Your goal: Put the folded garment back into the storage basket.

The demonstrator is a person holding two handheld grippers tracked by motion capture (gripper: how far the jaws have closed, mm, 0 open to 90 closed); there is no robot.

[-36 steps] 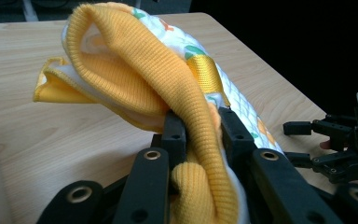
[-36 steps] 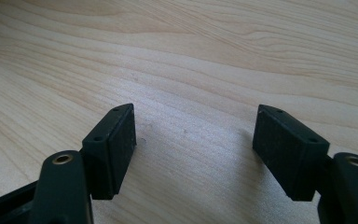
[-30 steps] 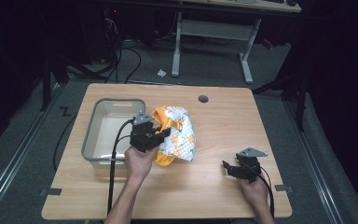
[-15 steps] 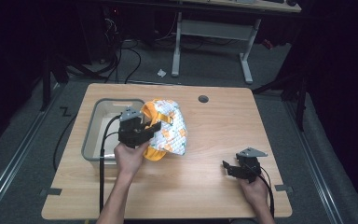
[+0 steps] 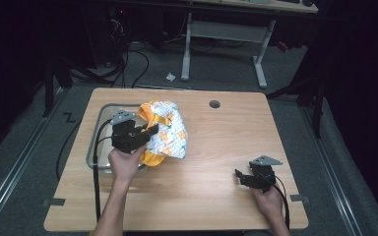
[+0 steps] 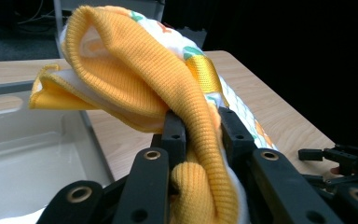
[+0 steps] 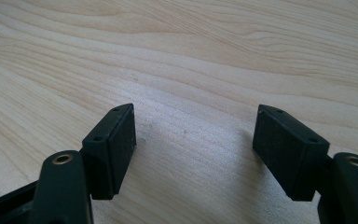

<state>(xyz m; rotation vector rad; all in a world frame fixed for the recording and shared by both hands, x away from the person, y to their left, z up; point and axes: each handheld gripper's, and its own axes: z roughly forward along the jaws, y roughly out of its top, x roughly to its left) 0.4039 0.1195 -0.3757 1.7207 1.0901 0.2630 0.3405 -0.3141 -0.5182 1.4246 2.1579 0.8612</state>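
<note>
You have a small padded garment [image 5: 166, 132], white with an orange and green print, orange ribbed trim and an orange strap. It is bunched and lifted off the table, hanging over the right edge of the clear plastic bin [image 5: 97, 147], with its ribbed trim folded double.

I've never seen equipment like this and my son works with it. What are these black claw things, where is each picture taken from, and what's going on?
They are hand-held grippers: a person works one in each hand. The high view looks down on a wooden table. The other two pictures come from cameras riding on the grippers. The left gripper is shut on a yellow and white patterned cloth, its ribbed yellow edge pinched between the jaws, beside a clear plastic bin. The right gripper rests near the table's right edge, jaws open over bare wood.
</note>
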